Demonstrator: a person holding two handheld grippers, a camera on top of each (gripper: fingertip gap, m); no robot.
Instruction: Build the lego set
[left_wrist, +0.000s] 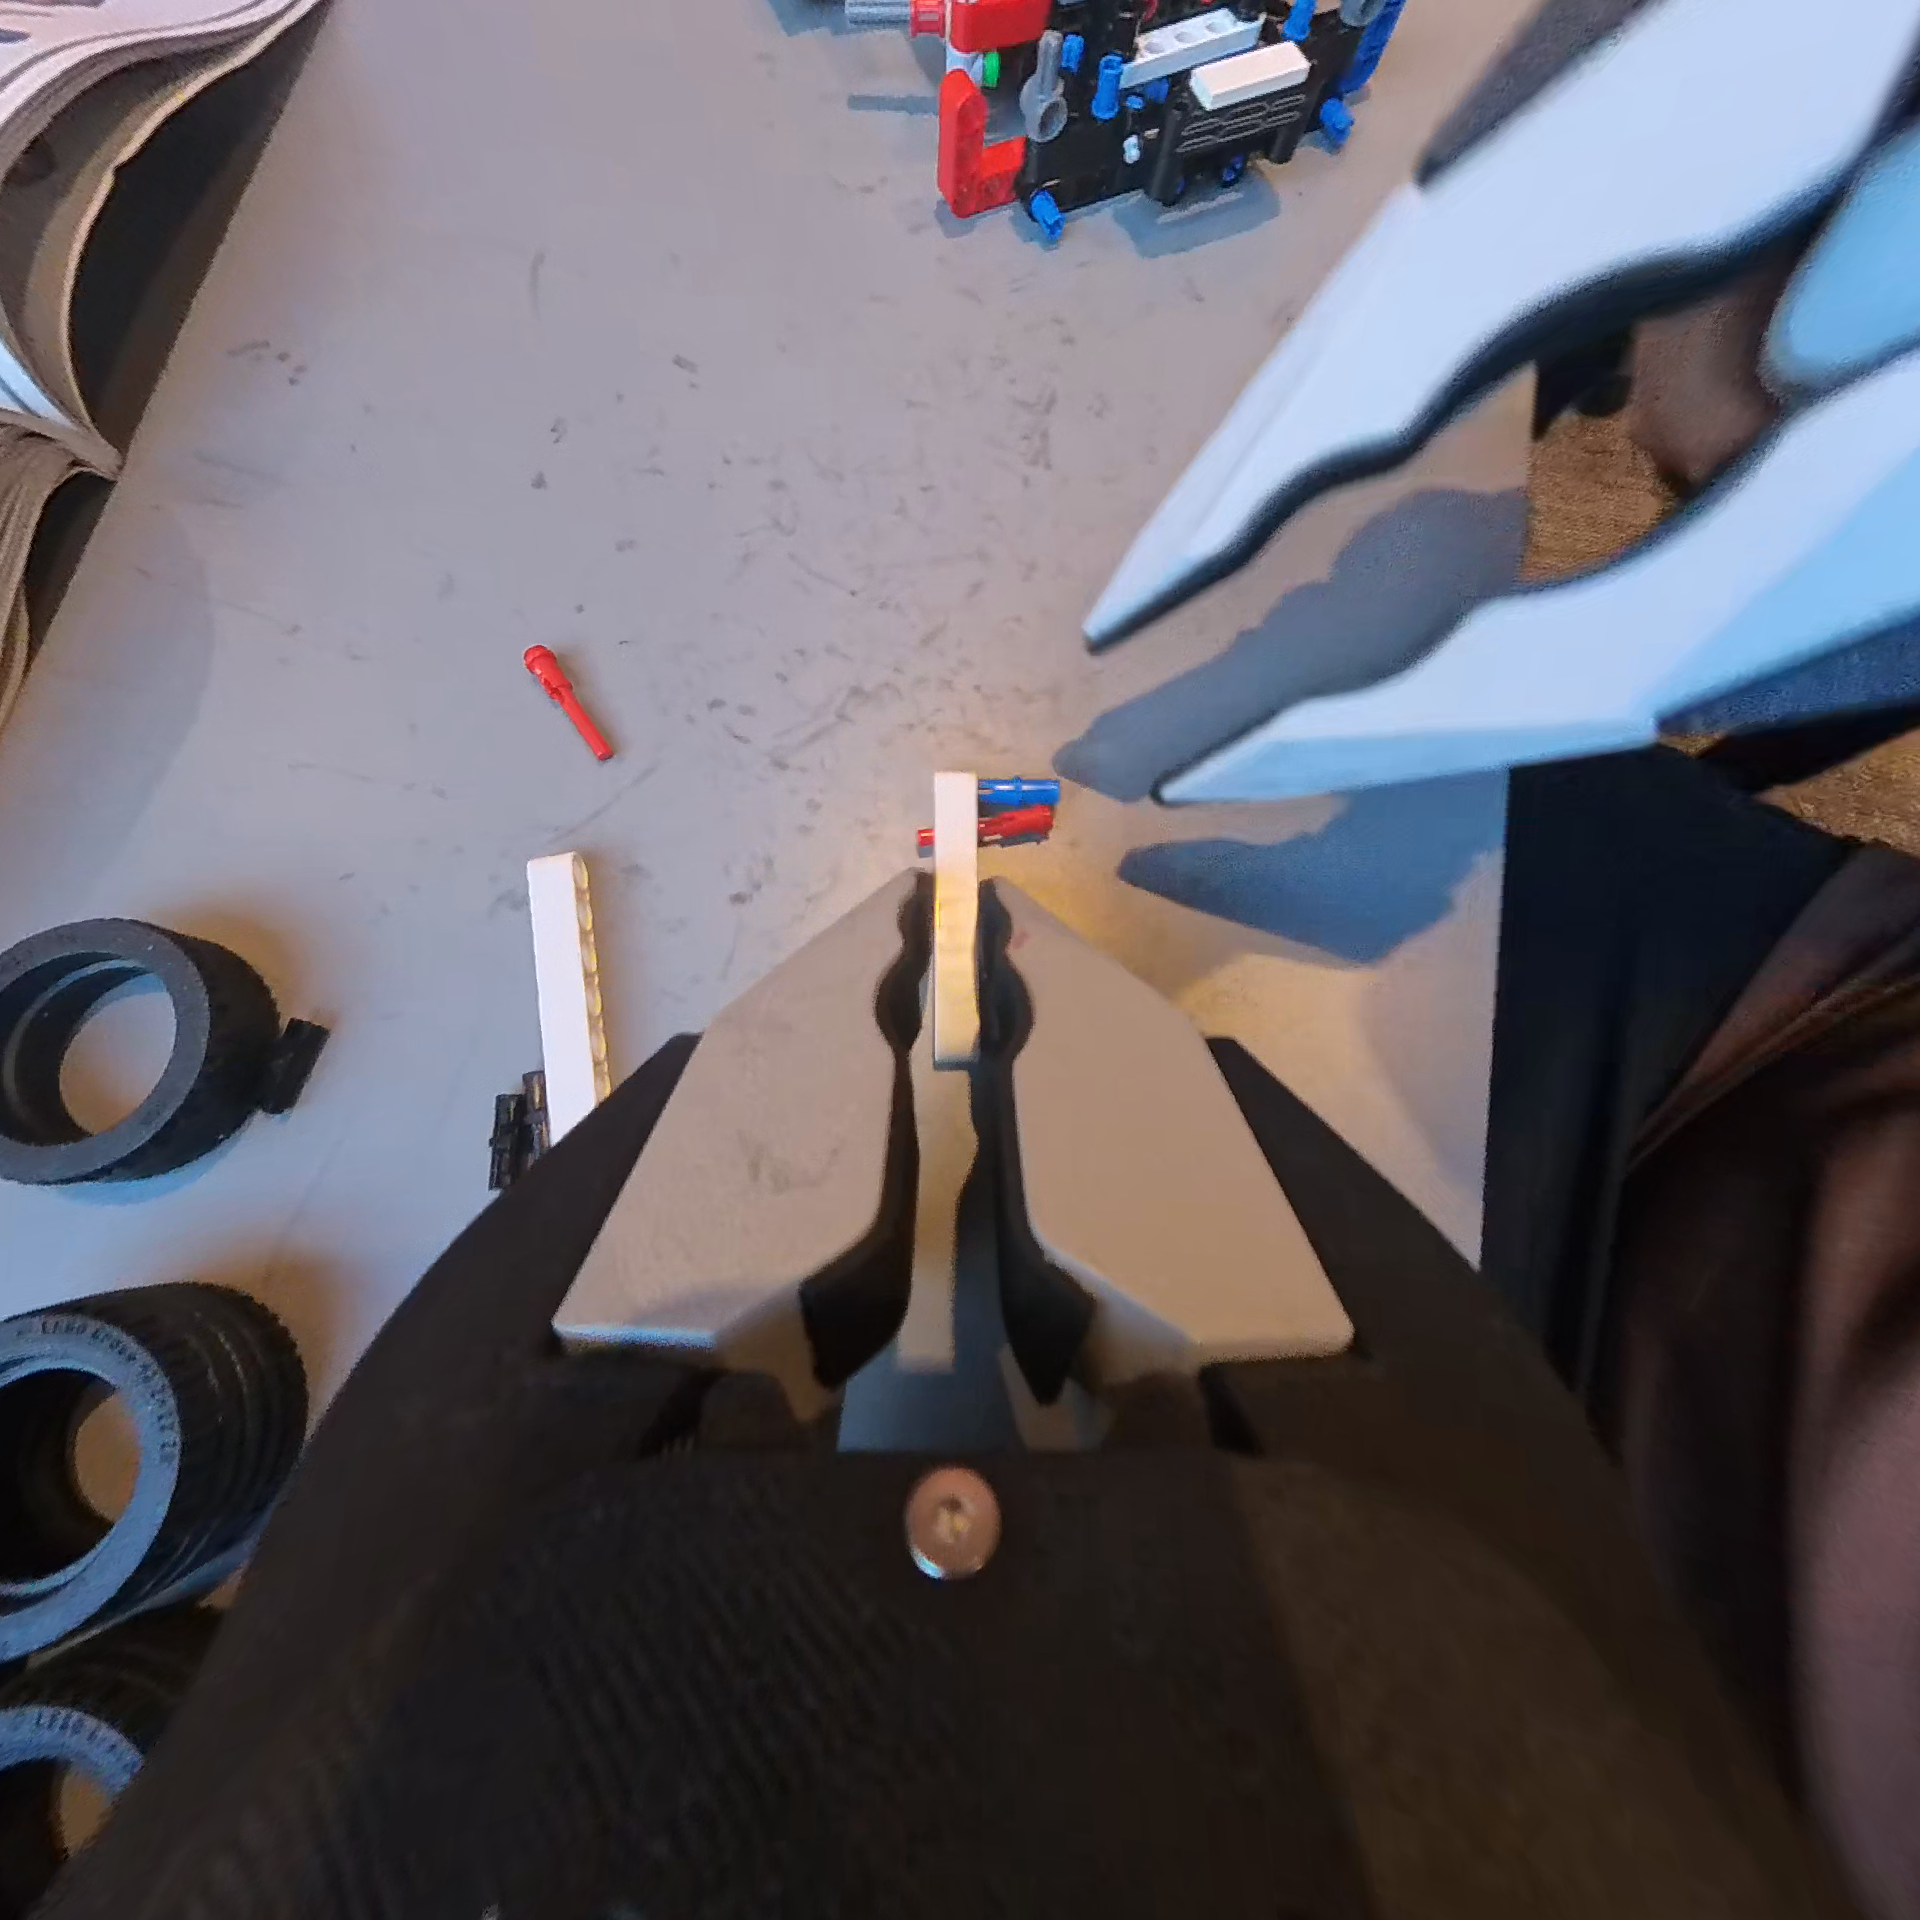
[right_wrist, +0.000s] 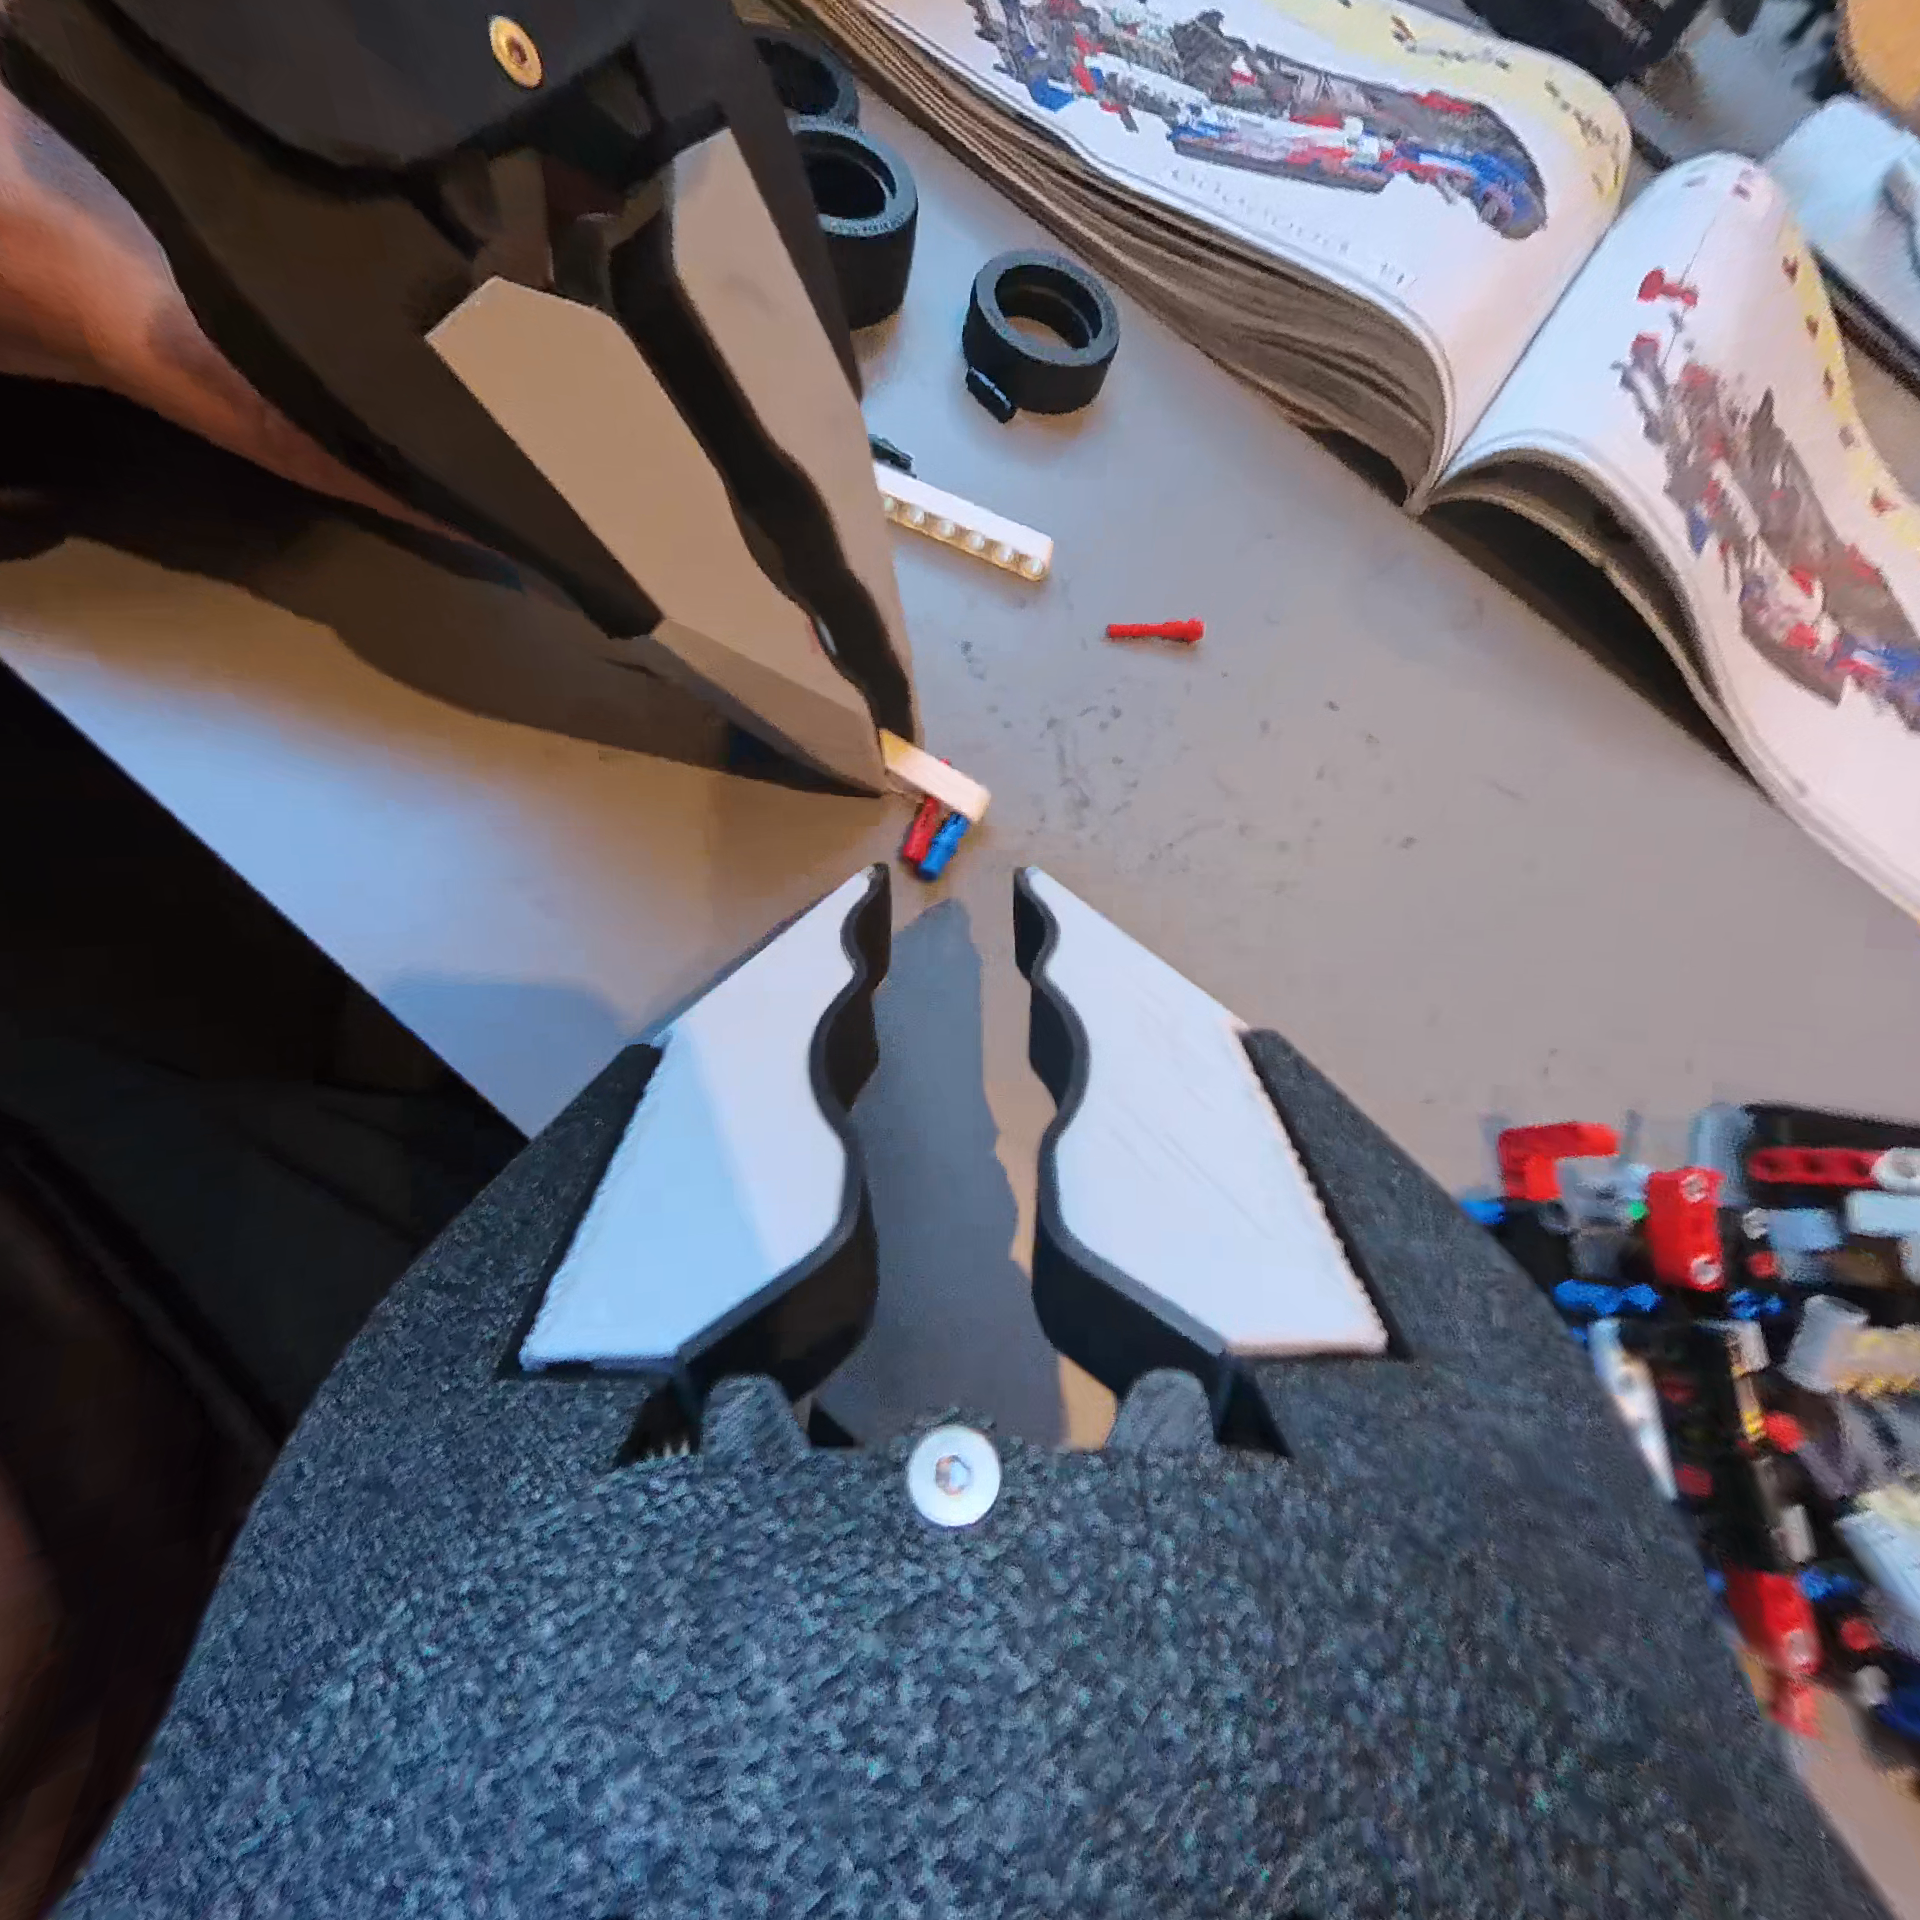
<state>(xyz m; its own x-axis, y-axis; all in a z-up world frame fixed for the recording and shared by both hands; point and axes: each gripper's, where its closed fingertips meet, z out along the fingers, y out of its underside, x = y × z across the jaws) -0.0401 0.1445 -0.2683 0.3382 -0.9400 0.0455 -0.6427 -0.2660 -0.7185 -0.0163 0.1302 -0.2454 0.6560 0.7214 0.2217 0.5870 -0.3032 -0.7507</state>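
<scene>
My left gripper (left_wrist: 954, 883) is shut on a white beam (left_wrist: 954, 925) held on edge. A blue pin (left_wrist: 1018, 790) and a red pin (left_wrist: 1013, 826) stick out of its far end to the right. In the right wrist view the same beam (right_wrist: 940, 784) pokes from the left gripper's tips (right_wrist: 888, 774), with the two pins (right_wrist: 935, 840) pointing toward my right gripper (right_wrist: 951, 883). My right gripper is open and empty, just short of the pins. It also shows in the left wrist view (left_wrist: 1127, 717), tips close to the pins.
A second white beam (left_wrist: 566, 987) and a loose red pin (left_wrist: 569, 701) lie on the grey table (left_wrist: 623, 416). Black tyres (left_wrist: 114, 1049) sit at the left. The partly built model (left_wrist: 1132, 104) stands at the back. An open instruction book (right_wrist: 1455, 260) lies beyond. There is about 4 centimeters between the tips of the two grippers. My left gripper's tips are some 8 centimeters from the loose red pin (left_wrist: 569, 701). The right camera catches it too, in the right wrist view (right_wrist: 1157, 632).
</scene>
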